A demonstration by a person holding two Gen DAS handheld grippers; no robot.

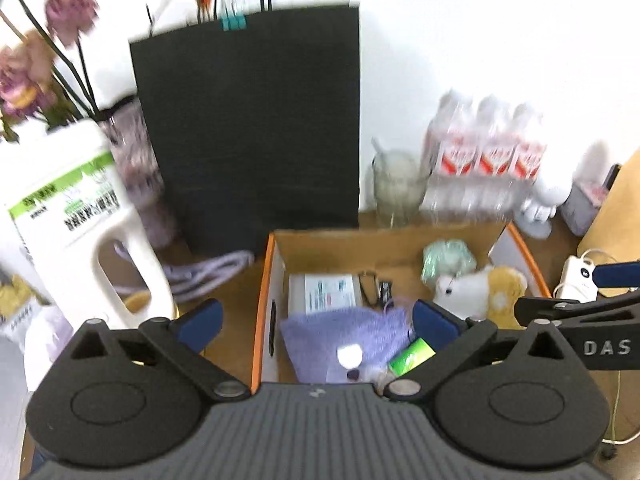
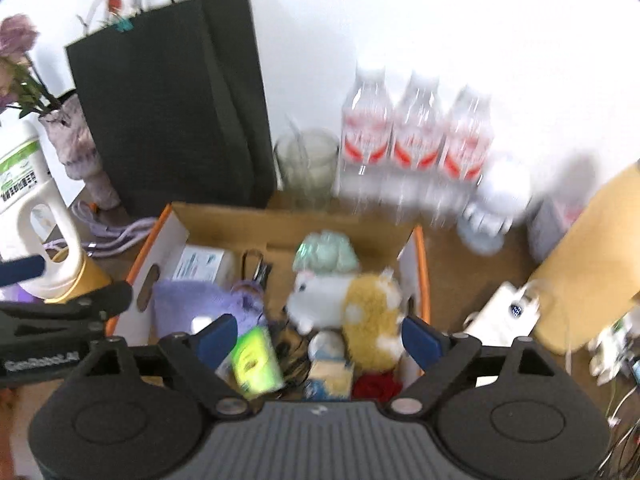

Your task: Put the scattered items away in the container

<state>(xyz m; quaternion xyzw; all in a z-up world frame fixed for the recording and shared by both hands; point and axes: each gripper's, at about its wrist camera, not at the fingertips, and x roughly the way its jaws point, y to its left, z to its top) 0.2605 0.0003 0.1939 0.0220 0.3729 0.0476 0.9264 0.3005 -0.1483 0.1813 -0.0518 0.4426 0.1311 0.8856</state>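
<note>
Cardboard, brown with orange edges – the open box (image 1: 276,264) sits on the wooden surface (image 1: 224,292) in front of a tall black paper bag (image 1: 248,120). Inside it lie a lilac towel (image 1: 344,336), a green packet (image 2: 256,360), a white-and-tan plush animal (image 2: 352,300), a pale green soft item (image 2: 326,256) at the back wall, a flat white package (image 1: 324,292) and a small dark clip (image 1: 384,288); a red thing and a blue-and-white carton at the near end are too blurred to name.

The left tool (image 1: 316,324) hangs over the box's left half with its blue-padded fingers (image 1: 200,324) spread wide and nothing between them. The right tool (image 2: 320,336) hangs over the right half – also apart, gripping nothing, the plush and packet lying below in the box.

Left of the box stand a white handled jug (image 1: 80,220) and a vase of faded purple flowers (image 1: 60,12). Behind it are a glass jar (image 2: 308,164) and three water bottles (image 2: 416,136). A white charger (image 2: 504,312) lies to the right.
</note>
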